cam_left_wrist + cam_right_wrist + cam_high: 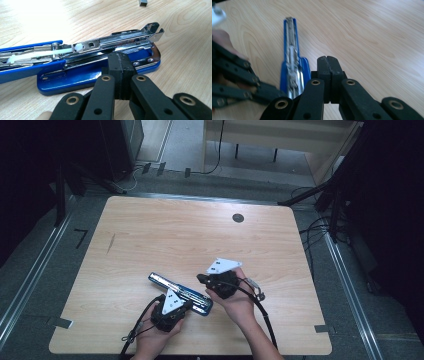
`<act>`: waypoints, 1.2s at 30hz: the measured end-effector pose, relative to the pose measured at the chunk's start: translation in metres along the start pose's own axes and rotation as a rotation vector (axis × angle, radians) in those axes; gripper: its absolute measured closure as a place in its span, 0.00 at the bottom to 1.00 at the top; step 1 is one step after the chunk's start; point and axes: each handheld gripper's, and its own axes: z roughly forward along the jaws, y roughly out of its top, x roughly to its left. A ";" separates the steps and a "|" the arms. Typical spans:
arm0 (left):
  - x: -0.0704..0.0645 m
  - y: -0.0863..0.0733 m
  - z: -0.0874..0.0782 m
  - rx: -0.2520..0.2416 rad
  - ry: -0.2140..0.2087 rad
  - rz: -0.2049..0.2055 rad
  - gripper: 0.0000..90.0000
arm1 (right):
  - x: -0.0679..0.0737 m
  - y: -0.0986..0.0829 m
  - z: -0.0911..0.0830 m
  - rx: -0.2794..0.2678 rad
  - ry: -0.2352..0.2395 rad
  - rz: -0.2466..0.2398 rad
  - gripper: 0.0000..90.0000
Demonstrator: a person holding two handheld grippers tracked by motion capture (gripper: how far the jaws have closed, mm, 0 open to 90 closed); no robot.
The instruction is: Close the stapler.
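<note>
From above, I see the wooden table bare across its far half, with wide free space toward the left, far and right edges. My left gripper sits near the front edge, jaws pressed together on nothing, tips just beside the blue stapler. The stapler lies opened out flat, its metal magazine exposed, running diagonally between my two hands. A small metal piece rests on the wood beyond it. My right gripper is also closed and empty, just right of the stapler's base, with clear tabletop on its right.
</note>
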 end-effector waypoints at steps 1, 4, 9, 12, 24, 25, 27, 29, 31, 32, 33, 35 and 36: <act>0.000 0.000 0.000 0.000 0.001 0.000 1.00 | -0.003 -0.004 -0.003 0.000 -0.007 0.009 1.00; 0.000 0.000 0.000 0.000 0.002 0.002 1.00 | -0.011 -0.018 -0.010 0.005 -0.024 0.033 1.00; 0.000 0.000 0.000 0.003 0.003 0.005 1.00 | -0.021 -0.036 -0.017 0.008 -0.050 0.069 1.00; 0.000 0.000 0.000 0.004 0.002 0.003 1.00 | -0.030 -0.049 -0.018 0.022 -0.086 0.094 1.00; 0.000 0.000 0.000 0.003 0.002 0.004 1.00 | -0.053 -0.065 -0.014 0.065 -0.124 0.160 1.00; 0.000 0.000 0.000 0.003 0.002 0.004 1.00 | -0.054 -0.067 -0.013 0.063 -0.127 0.159 1.00; -0.001 0.000 0.000 0.004 0.003 0.005 1.00 | -0.055 -0.069 -0.012 0.067 -0.127 0.166 1.00; 0.000 0.000 0.000 0.004 0.002 0.005 1.00 | -0.055 -0.070 -0.009 0.078 -0.130 0.163 1.00; 0.000 0.000 0.000 0.003 0.002 0.004 1.00 | -0.055 -0.071 -0.009 0.081 -0.126 0.155 1.00; 0.000 0.000 0.000 0.004 0.002 0.004 1.00 | -0.054 -0.072 -0.009 0.084 -0.127 0.162 1.00; 0.000 0.000 0.000 0.003 0.002 0.004 1.00 | -0.054 -0.073 -0.009 0.084 -0.126 0.164 1.00; 0.000 0.000 0.000 0.003 0.001 0.005 1.00 | -0.055 -0.075 -0.010 0.089 -0.129 0.164 1.00; 0.000 0.000 0.000 0.003 0.001 0.005 1.00 | -0.055 -0.075 -0.010 0.089 -0.129 0.164 1.00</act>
